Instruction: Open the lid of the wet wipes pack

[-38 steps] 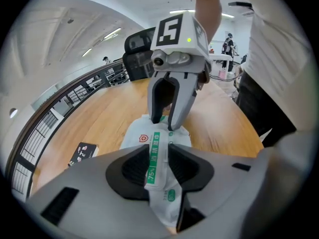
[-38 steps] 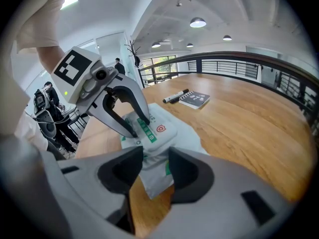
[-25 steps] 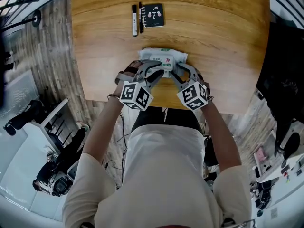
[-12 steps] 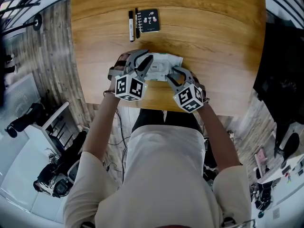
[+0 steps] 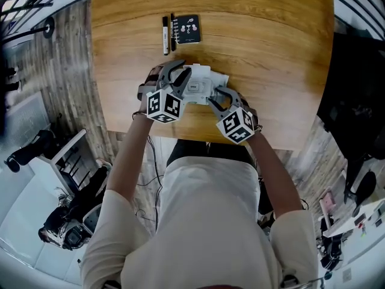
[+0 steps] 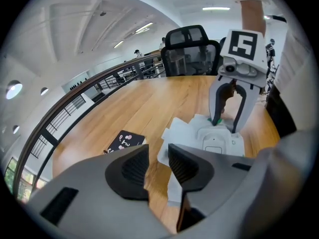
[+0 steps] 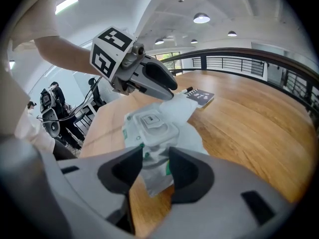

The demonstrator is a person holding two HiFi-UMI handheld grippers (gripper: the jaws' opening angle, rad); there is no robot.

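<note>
The white wet wipes pack (image 5: pixel 201 84) lies on the wooden table (image 5: pixel 271 53), its plastic lid (image 7: pixel 152 126) flat and closed. My right gripper (image 5: pixel 215 97) holds the pack's near right end, and in the right gripper view (image 7: pixel 149 166) the crumpled wrapper is squeezed between the pads. My left gripper (image 5: pixel 179 72) stands at the pack's left end. Its jaws (image 6: pixel 158 158) are opening with only table wood and the pack's edge (image 6: pixel 172 133) beyond the gap, no pad touching. The left gripper view also shows the right gripper (image 6: pixel 228 118) planted on the pack (image 6: pixel 214 141).
A black marker pen (image 5: pixel 165 35) and a small black notebook (image 5: pixel 185 30) lie farther back on the table. The table's near edge runs just behind both grippers. A black office chair (image 6: pixel 192 51) stands beyond the table, and people stand in the background (image 7: pixel 50 101).
My left gripper has slid left from the pack's near side to its left end. The pack has turned a little, its lid now uncovered. The right gripper has kept its hold.
</note>
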